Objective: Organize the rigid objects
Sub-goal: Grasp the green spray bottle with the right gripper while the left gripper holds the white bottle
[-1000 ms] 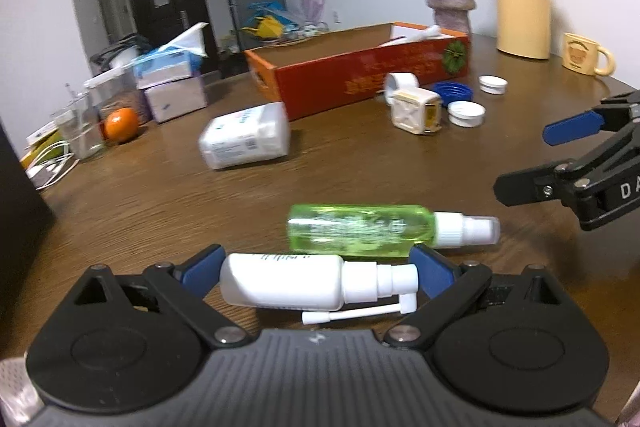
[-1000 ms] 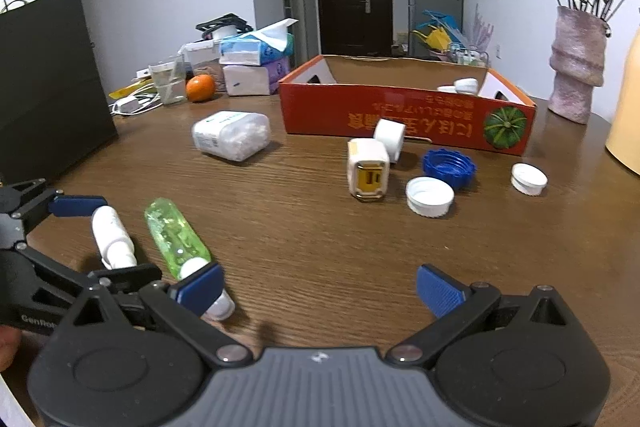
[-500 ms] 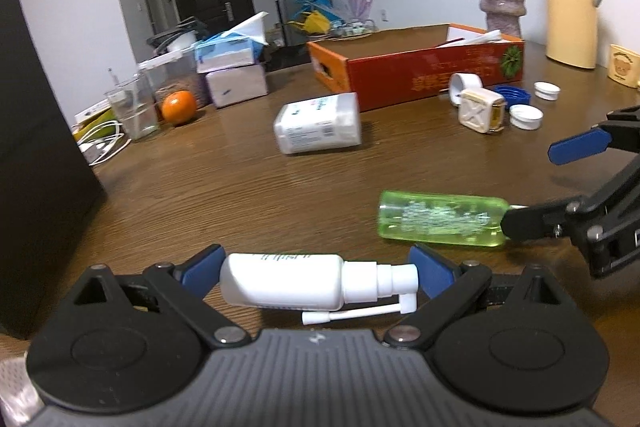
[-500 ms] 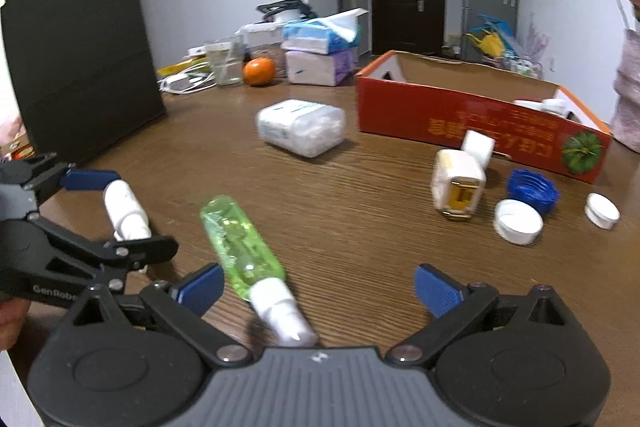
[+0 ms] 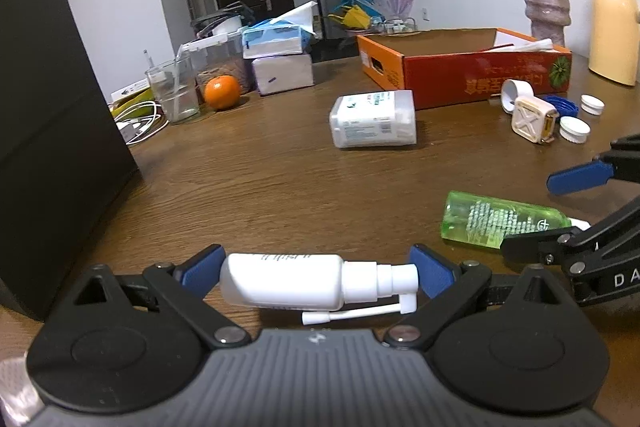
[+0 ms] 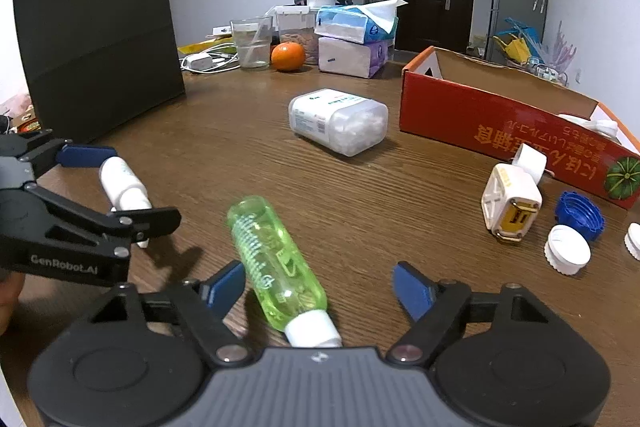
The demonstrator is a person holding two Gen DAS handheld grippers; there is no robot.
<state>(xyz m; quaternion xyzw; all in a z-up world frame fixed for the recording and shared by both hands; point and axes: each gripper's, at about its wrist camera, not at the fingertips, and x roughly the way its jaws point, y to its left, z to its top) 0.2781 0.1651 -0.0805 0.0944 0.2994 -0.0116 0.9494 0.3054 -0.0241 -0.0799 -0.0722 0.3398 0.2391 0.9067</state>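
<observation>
Standing at far left on the brown wooden bench (image 6: pixel 360 187) is a black paper bag (image 6: pixel 96 27). Beside it, the left tool (image 5: pixel 316 267) is pinching a white plastic nasal-spray bottle (image 5: pixel 288 285) lengthwise, base against one blue pad and nozzle against the other. Further right, the right tool (image 6: pixel 320 285) is closing its jaws around a translucent green spray bottle (image 6: pixel 272 263), which is lying on the bench with its white cap toward the camera; the left pad is just beside it and the right pad is still apart. Behind, a clear tub of cotton swabs (image 6: pixel 340 121) is lying on its side, and an open red cardboard box (image 6: pixel 500 123) is sitting at right, near a white adapter (image 6: pixel 510 207) and loose caps (image 6: pixel 568 249).
</observation>
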